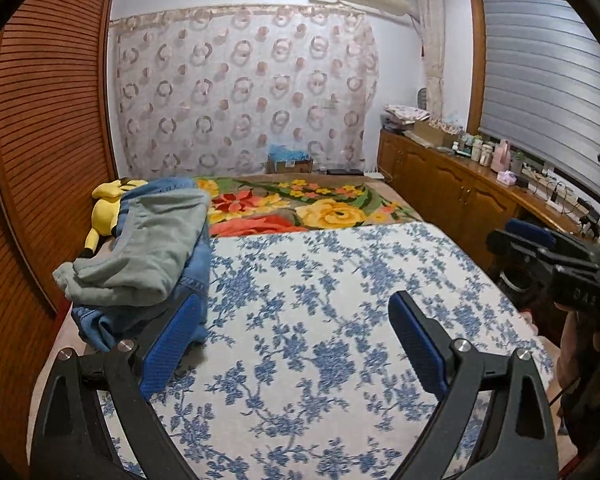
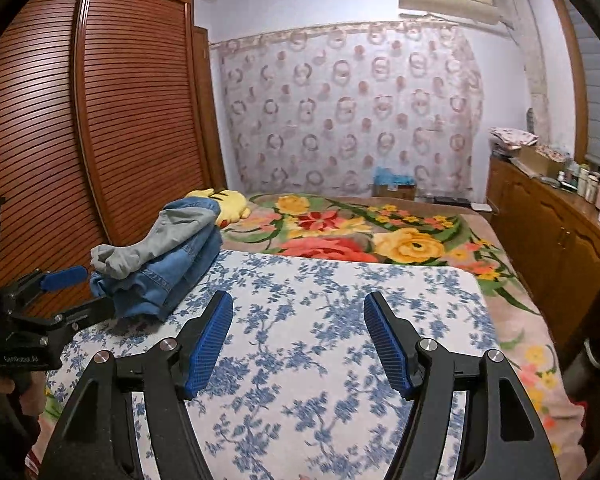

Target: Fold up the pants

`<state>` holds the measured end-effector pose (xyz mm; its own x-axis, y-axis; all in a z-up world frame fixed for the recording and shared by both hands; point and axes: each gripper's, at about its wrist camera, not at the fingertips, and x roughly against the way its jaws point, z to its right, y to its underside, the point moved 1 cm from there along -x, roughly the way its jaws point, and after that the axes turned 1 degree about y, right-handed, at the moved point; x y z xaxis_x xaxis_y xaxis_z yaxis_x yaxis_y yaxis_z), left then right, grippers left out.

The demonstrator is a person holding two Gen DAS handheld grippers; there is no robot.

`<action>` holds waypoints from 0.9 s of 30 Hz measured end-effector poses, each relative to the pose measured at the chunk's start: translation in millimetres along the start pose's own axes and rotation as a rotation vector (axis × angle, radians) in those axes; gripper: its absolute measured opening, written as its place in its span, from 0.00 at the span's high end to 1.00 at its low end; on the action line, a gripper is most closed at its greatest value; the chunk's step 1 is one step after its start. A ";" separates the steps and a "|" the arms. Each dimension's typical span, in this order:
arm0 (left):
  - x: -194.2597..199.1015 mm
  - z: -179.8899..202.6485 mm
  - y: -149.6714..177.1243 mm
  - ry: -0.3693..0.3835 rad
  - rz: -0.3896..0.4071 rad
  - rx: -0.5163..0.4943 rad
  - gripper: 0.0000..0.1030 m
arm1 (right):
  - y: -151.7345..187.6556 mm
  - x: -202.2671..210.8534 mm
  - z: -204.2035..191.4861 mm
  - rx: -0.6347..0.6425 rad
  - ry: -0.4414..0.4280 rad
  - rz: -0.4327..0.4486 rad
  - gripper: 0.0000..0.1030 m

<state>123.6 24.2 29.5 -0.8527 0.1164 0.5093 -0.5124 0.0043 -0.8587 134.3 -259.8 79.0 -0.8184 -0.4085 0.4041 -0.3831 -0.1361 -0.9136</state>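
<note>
A pile of folded clothes lies at the left edge of the bed: grey pants (image 1: pixel 148 248) on top of blue jeans (image 1: pixel 196 276). The pile also shows in the right wrist view, grey pants (image 2: pixel 172 236) over jeans (image 2: pixel 168 280). My left gripper (image 1: pixel 296 344) is open and empty, low over the blue-flowered white sheet (image 1: pixel 320 320), its left finger next to the pile. My right gripper (image 2: pixel 298 344) is open and empty over the same sheet (image 2: pixel 320 292). Each gripper shows at the edge of the other's view, the right (image 1: pixel 540 248) and the left (image 2: pixel 52 284).
A yellow plush toy (image 1: pixel 108 204) lies behind the pile. A bright flowered blanket (image 1: pixel 300 204) covers the far half of the bed. A slatted wooden wardrobe (image 2: pixel 100 140) stands on the left. A wooden cabinet (image 1: pixel 452 184) with bottles and boxes runs along the right.
</note>
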 end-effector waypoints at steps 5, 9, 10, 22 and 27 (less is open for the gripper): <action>14.7 10.6 -10.0 0.006 0.032 -0.005 0.07 | 1.7 28.3 -7.8 -0.011 0.032 0.041 0.32; 25.3 13.5 -16.0 -0.003 0.054 -0.005 0.07 | 7.9 40.3 -11.3 -0.027 0.067 0.075 0.32; 28.6 13.7 -18.0 -0.006 0.061 -0.003 0.07 | 9.6 41.9 -12.0 -0.031 0.069 0.076 0.32; 41.9 15.4 -24.9 -0.034 0.102 -0.001 0.07 | 16.9 38.8 -14.1 -0.057 0.089 0.096 0.32; 42.3 16.7 -25.4 -0.033 0.098 -0.004 0.07 | 18.1 38.0 -9.3 -0.061 0.089 0.098 0.32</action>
<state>98.8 12.4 73.8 -0.9018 0.0838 0.4240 -0.4257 -0.0021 -0.9049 92.3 -269.4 78.2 -0.8871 -0.3347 0.3178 -0.3223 -0.0434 -0.9456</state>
